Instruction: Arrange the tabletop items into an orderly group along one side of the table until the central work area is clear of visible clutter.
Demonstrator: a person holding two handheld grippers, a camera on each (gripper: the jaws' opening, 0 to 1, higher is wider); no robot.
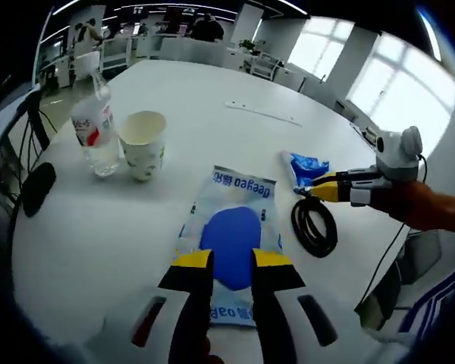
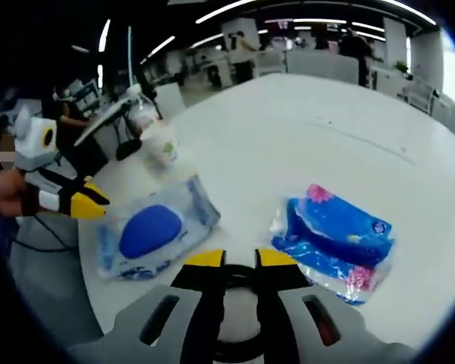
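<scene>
On the white table (image 1: 235, 91) you are holding your left gripper (image 1: 232, 262) low over the near end of the wet-wipes pack (image 1: 231, 246), its 2 fingers spread a little with the pack's blue lid showing between the tips, not pinching anything as far as the left gripper view shows. Your right gripper (image 2: 239, 262) is hovering over the coiled black cable (image 1: 314, 226), fingers slightly parted with the cable loop lying between and under the tips; whether they are actually gripping it you cannot tell from either view. Risks from here, as a judgement: if you are dragging the cable, its loop is lying just beside the blue tissue packet (image 2: 335, 239) and could be snagging or shoving that packet toward the table edge; the soft wipes pack could be buckling or sliding rather than lifting if you are closing on its flat face. Watch the far pair too: the paper cup (image 1: 143, 142) is standing upright, touching or nearly touching the clear plastic bottle (image 1: 93, 129), so pushing anything into that group could be tipping the light cup. The cup's inside is looking empty from this angle; the bottle's fill level is too hard to read. All 5 items are sitting near the middle, not yet grouped along 1 side.
</scene>
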